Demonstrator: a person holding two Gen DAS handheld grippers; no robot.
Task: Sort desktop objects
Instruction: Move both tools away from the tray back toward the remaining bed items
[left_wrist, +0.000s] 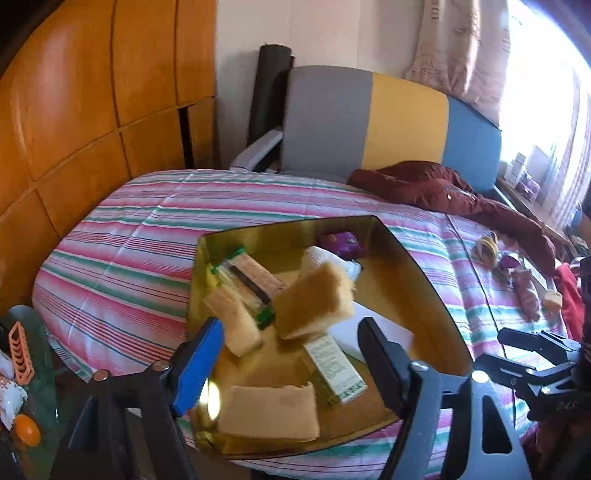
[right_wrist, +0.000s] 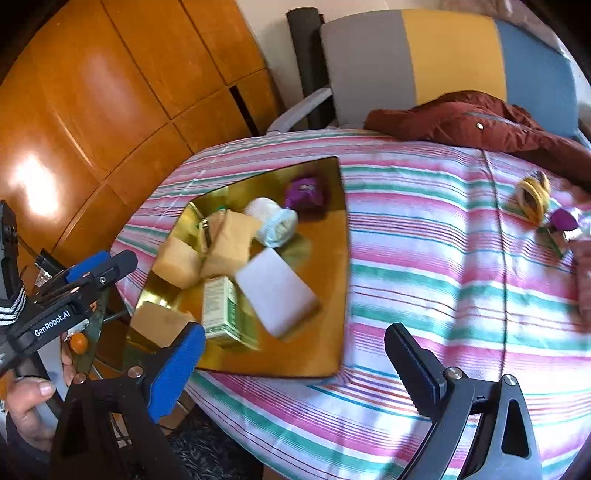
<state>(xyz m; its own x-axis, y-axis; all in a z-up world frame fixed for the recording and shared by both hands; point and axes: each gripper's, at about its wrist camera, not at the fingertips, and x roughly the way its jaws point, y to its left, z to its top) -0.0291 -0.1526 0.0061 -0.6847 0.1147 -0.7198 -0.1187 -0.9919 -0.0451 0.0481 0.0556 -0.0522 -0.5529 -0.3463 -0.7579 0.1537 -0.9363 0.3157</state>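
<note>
A gold tray (left_wrist: 417, 273) (right_wrist: 332, 258) lies on the striped table. It holds tan sponges (left_wrist: 314, 299) (right_wrist: 229, 240), a green-and-white box (left_wrist: 336, 365) (right_wrist: 219, 310), a white block (right_wrist: 275, 295), a white roll (right_wrist: 273, 221) and a purple packet (left_wrist: 341, 242) (right_wrist: 304, 194). One tan sponge looks blurred and tilted above the tray. My left gripper (left_wrist: 291, 354) is open and empty over the tray's near part. My right gripper (right_wrist: 295, 373) is open and empty at the tray's near edge. Yellow bands (right_wrist: 533, 194) (left_wrist: 487, 247) and small purple items (right_wrist: 565, 219) lie far right.
A red-brown jacket (left_wrist: 443, 188) (right_wrist: 480, 118) lies at the back of the table before a grey, yellow and blue chair (left_wrist: 369, 118). A wooden cabinet (right_wrist: 110, 92) stands left. A glass side table (left_wrist: 33, 369) with orange objects is lower left.
</note>
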